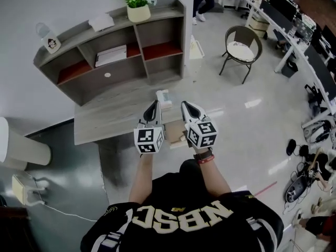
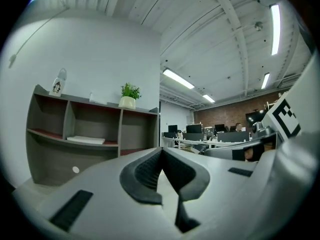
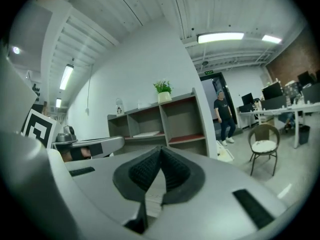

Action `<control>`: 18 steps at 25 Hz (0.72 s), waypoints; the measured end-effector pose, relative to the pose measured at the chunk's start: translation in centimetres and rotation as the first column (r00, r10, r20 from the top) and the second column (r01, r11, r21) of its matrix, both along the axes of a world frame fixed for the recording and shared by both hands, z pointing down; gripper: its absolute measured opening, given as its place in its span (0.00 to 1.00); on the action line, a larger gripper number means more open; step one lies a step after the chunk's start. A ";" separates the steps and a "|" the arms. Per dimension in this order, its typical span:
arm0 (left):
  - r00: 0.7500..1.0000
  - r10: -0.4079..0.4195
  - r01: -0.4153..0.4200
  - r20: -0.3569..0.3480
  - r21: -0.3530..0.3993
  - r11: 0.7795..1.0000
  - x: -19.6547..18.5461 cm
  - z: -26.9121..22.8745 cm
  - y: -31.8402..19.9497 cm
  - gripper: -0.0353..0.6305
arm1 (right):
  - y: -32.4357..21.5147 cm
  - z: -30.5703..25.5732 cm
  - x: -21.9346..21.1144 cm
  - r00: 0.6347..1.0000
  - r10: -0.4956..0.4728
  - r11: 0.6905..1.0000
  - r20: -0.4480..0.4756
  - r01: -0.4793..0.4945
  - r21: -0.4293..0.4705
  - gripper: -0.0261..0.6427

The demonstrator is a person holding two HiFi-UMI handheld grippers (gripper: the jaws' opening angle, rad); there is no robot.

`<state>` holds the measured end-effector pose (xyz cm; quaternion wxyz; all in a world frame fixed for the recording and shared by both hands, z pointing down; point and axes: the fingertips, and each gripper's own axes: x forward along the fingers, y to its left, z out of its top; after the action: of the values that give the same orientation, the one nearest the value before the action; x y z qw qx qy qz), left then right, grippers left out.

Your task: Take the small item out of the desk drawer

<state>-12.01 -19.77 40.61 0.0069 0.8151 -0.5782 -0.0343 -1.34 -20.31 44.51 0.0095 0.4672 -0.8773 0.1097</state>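
Observation:
In the head view a grey wooden desk (image 1: 105,117) stands under a shelf unit (image 1: 121,51). At its front right corner a tan open drawer (image 1: 176,134) shows partly below my hands; its contents are hidden. My left gripper (image 1: 154,106) and right gripper (image 1: 187,105) hover side by side above that corner, both pointing level toward the shelves. In the left gripper view the left gripper (image 2: 161,151) has its jaws meeting at the tip with nothing between them. The right gripper (image 3: 160,149) is likewise shut and empty. A small white stack (image 1: 164,96) lies on the desk just beyond the tips.
A potted plant (image 1: 138,7) sits on top of the shelf unit, with white papers (image 1: 111,55) on a shelf. A chair (image 1: 242,45) stands on the floor to the right, a person (image 3: 223,115) beyond it. Office desks (image 1: 294,30) line the far right, cables (image 1: 302,177) on the floor.

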 end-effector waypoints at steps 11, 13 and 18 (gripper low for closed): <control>0.997 0.056 -0.063 -0.053 -0.137 0.989 1.0 7.2 1.7 0.07 | 1.9 6.2 1.0 0.995 0.002 0.993 -0.098 -0.014 -0.118 0.05; 0.997 0.050 -0.058 -0.055 -0.160 0.985 0.9 8.4 1.8 0.07 | 1.8 7.6 0.9 0.993 -0.015 0.990 -0.114 -0.001 -0.142 0.05; 0.998 0.045 -0.054 -0.047 -0.225 0.973 1.2 11.9 1.7 0.07 | 1.5 11.6 1.1 0.986 -0.056 0.978 -0.155 0.023 -0.208 0.05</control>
<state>-10.83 -18.05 52.50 0.1123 0.8223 -0.5577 0.0150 -0.19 -18.83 56.06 0.1306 0.4533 -0.8668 0.1617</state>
